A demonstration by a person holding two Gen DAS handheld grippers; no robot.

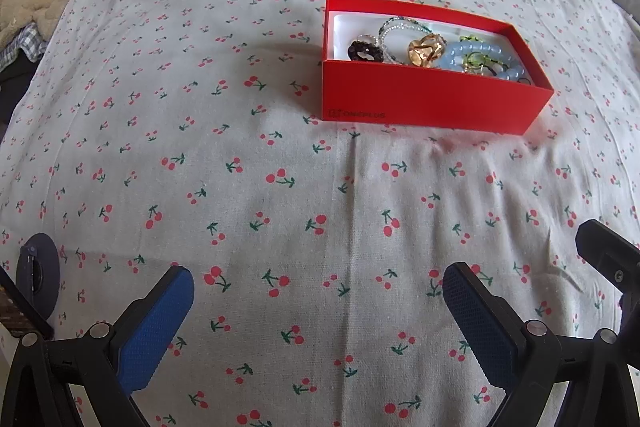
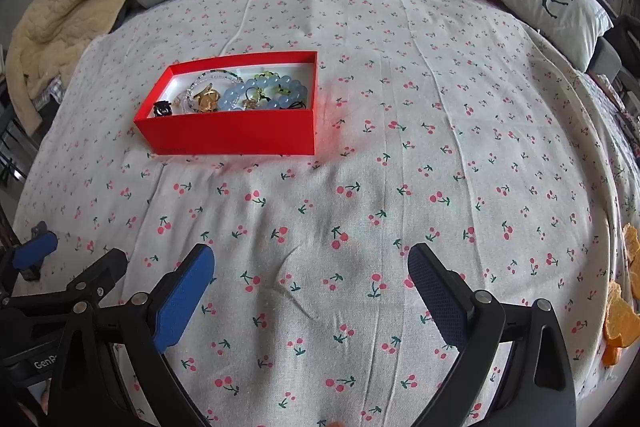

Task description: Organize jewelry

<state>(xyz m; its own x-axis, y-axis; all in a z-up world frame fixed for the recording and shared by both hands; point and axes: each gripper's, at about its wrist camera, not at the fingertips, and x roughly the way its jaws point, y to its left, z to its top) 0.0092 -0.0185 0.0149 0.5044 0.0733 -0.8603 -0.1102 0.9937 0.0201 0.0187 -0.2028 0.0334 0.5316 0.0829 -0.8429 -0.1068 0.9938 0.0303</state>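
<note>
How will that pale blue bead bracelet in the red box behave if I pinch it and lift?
The blue bracelet is a loop of round, glossy beads, so it will probably sag limp and may slip between flat pads. It lies against the gold piece and small green charms, so it could drag them along. The red box looks like light card and might shift.

Left gripper (image 1: 318, 281): black plastic frame w/ angular arms, two fingers (image 1: 154, 331) faced w/ blue textured pads, fine dimpled grain. Silver round screws at finger pivots, approx 7 and 5 o'clock in left wrist view. Dark round disc w/ a slot at 9 o'clock edge.

Right gripper (image 2: 310, 267): same build, black triangular struts w/ cut-outs, blue pads (image 2: 182, 301), right pad darker, mesh-like. Silver screws on joints. White lettering "GenR", cut off by strut, on black body at 8 o'clock.
</note>
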